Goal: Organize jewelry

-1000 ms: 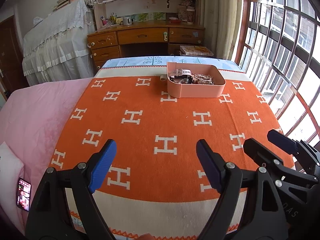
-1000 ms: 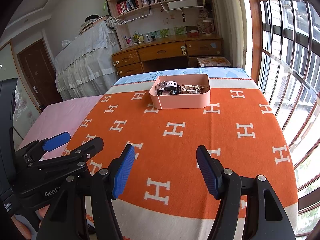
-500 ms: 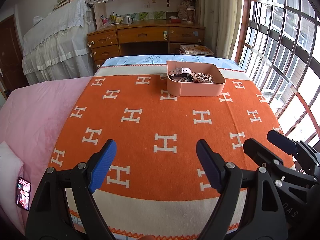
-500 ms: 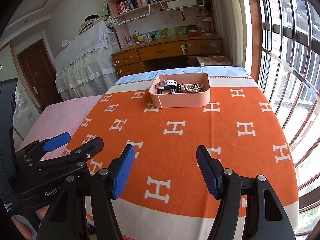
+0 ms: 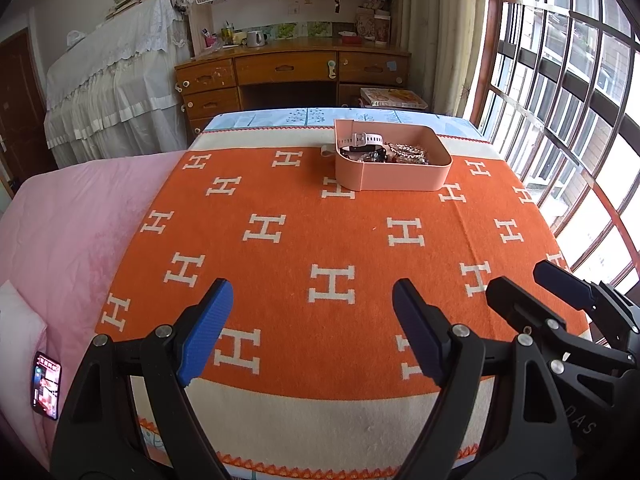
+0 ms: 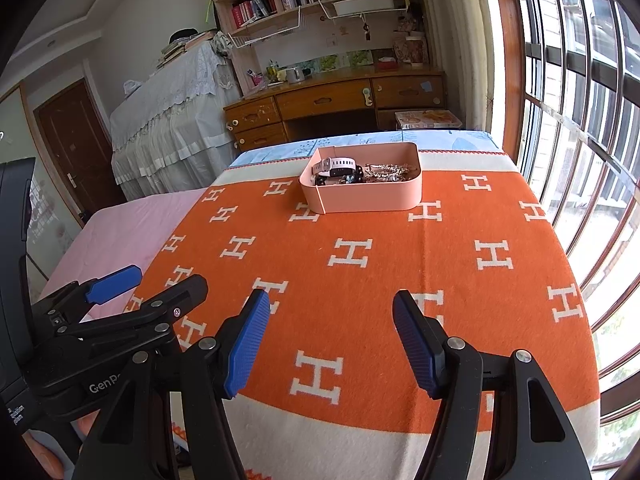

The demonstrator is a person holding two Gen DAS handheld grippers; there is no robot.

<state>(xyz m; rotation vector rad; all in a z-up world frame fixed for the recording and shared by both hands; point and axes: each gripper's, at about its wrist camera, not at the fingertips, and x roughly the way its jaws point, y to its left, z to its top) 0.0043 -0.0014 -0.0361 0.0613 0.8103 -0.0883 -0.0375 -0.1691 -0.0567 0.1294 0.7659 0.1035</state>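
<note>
A pink tray (image 5: 400, 178) (image 6: 372, 200) sits at the far end of the orange blanket (image 5: 320, 232) (image 6: 400, 256). It holds a white-strapped watch (image 5: 362, 139) (image 6: 334, 165), dark beads and a sparkly chain (image 5: 408, 148) (image 6: 386, 170). A strap end (image 5: 327, 150) hangs outside the tray's left side. My left gripper (image 5: 312, 328) is open and empty over the blanket's near end. My right gripper (image 6: 330, 340) is open and empty, beside it on the right. Each shows in the other's view, the right (image 5: 532, 300) and the left (image 6: 152, 288).
The blanket lies on a bed with a pink cover (image 5: 72, 232) on the left. A phone (image 5: 46, 384) lies at the near left. A wooden desk (image 5: 296, 72) stands beyond the bed. Barred windows (image 5: 560, 100) run along the right.
Both views have risen slightly, so the tray sits a little lower and nearer in frame. Both grippers stay open and empty.
</note>
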